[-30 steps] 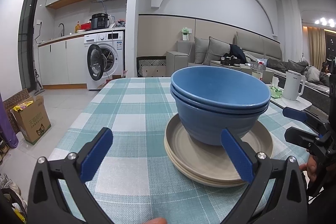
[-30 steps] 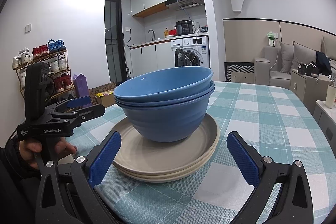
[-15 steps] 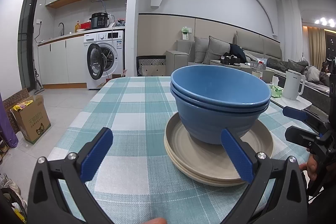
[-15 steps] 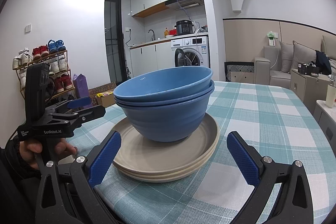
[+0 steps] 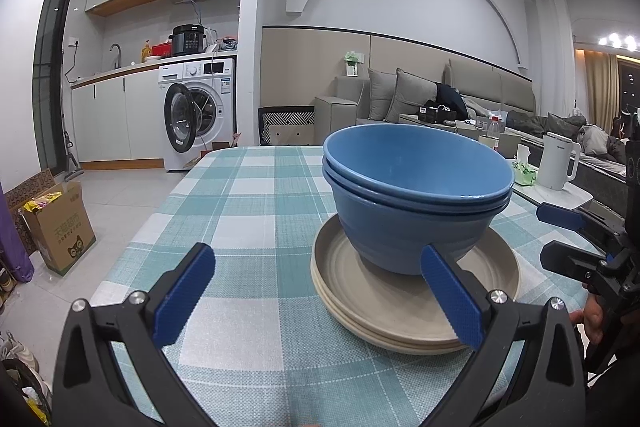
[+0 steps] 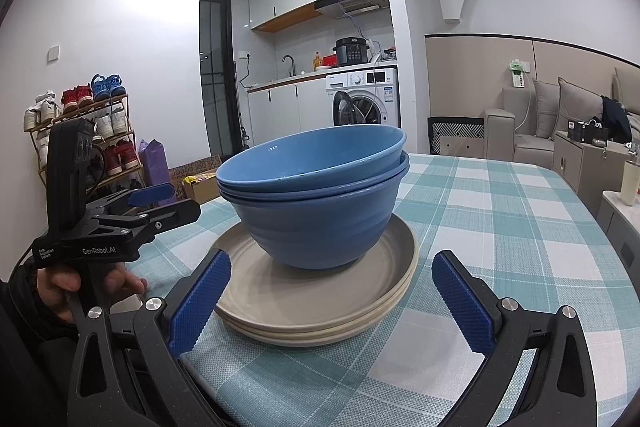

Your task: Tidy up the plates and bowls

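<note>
Two nested blue bowls (image 5: 416,195) stand on a stack of beige plates (image 5: 348,291) on the checked tablecloth (image 5: 248,211). The bowls (image 6: 316,199) and plates (image 6: 320,311) also show in the right wrist view. My left gripper (image 5: 320,295) is open and empty, low over the cloth just short of the plates, which lie to its right. My right gripper (image 6: 332,299) is open and empty, its jaws on either side of the plates' near edge, not touching. Each gripper shows in the other view: the right (image 5: 568,235) and the left (image 6: 160,203).
The table's left edge drops to a tiled floor with a cardboard box (image 5: 60,227). A white kettle (image 5: 558,163) stands on a side table to the right. A shoe rack (image 6: 84,139), washing machine (image 5: 196,119) and sofa (image 5: 420,99) stand behind.
</note>
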A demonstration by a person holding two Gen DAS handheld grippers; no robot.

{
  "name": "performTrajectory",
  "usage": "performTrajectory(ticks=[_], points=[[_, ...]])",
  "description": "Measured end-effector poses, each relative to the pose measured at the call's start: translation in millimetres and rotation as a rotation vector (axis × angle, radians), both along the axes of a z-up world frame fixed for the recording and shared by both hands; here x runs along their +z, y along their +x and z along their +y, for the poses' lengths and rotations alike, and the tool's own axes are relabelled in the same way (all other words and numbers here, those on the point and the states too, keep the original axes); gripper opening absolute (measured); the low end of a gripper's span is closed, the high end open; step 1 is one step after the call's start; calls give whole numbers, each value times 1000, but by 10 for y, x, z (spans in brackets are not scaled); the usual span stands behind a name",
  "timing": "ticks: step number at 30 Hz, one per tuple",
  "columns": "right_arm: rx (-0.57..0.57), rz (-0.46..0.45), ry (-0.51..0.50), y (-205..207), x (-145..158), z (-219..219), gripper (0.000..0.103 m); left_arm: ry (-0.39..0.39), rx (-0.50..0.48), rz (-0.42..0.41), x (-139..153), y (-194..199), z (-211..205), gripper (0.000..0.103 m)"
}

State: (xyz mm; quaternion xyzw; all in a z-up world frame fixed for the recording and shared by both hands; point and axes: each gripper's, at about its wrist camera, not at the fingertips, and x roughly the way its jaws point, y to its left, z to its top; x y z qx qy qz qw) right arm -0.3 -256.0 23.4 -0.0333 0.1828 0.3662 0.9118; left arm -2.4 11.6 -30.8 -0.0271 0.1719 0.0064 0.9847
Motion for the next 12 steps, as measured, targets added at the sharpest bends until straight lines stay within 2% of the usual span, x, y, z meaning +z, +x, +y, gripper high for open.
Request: performTrajectory(ticks=[12], points=[[0, 0, 1, -1, 2, 2, 102, -5, -6, 3, -23, -5, -1, 103]])
